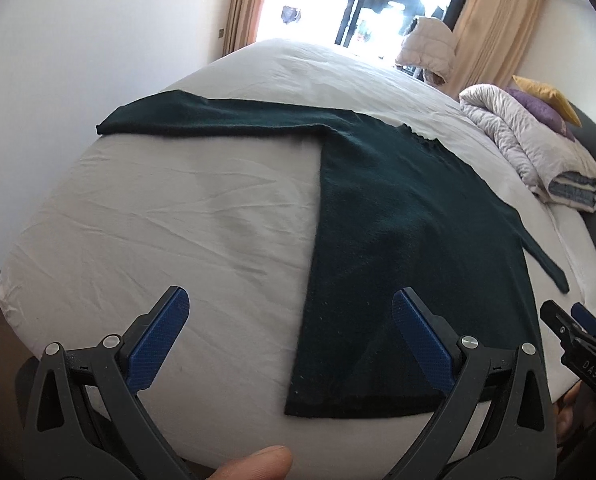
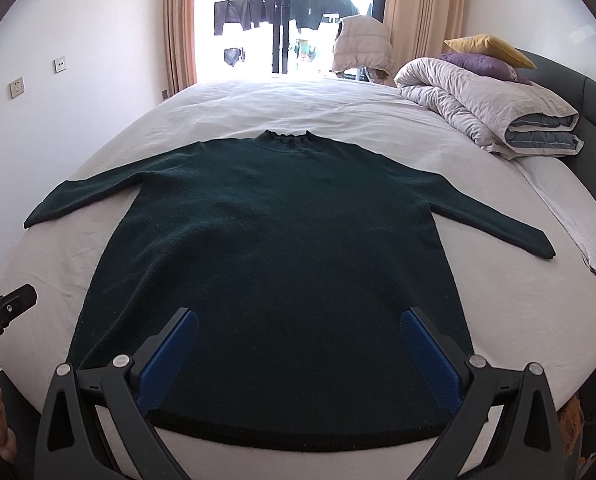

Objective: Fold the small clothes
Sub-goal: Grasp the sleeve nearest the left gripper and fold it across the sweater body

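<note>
A dark green long-sleeved sweater lies flat on the white bed sheet, sleeves spread to both sides, collar at the far end and hem toward me. My right gripper is open and empty just above the hem, centred on the body. My left gripper is open and empty over the sweater's left hem corner, left finger over bare sheet. The right gripper also shows at the right edge of the left wrist view.
A folded grey quilt with purple and yellow pillows sits at the far right of the bed, by the dark headboard. A pale jacket hangs before the window. A white wall is on the left.
</note>
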